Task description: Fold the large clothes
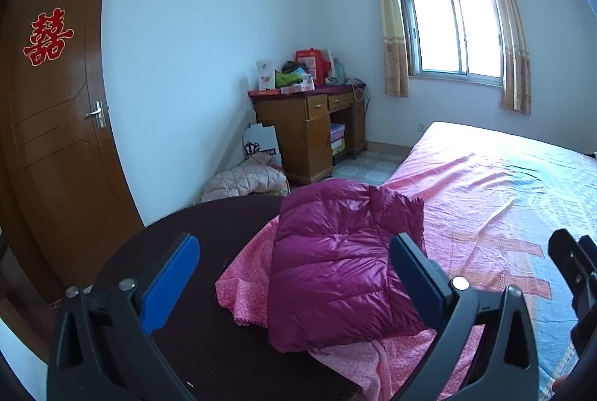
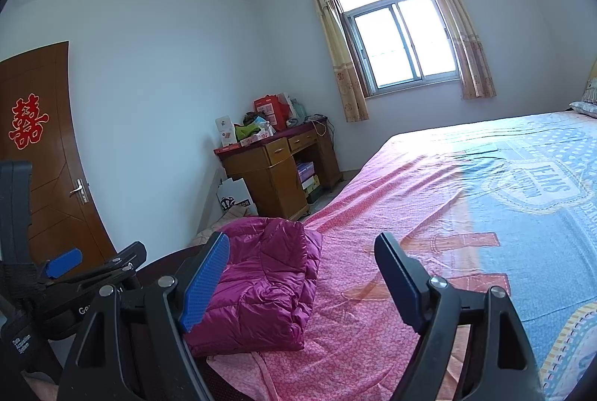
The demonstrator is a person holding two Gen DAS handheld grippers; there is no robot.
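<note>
A folded magenta puffer jacket point(image 1: 335, 263) lies at the lower centre of the frame on the pink edge of the bed point(image 1: 485, 184), partly over its dark rounded footboard point(image 1: 209, 225). The left hand-held gripper point(image 1: 294, 274) hangs above it with jaws spread wide, holding nothing. The right hand-held gripper point(image 2: 302, 278) is likewise wide open and empty, the jacket point(image 2: 261, 285) behind its left finger.

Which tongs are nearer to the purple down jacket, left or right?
Left. The left tongs hang open right over the purple down jacket; the right tongs hang open beside it.
</note>
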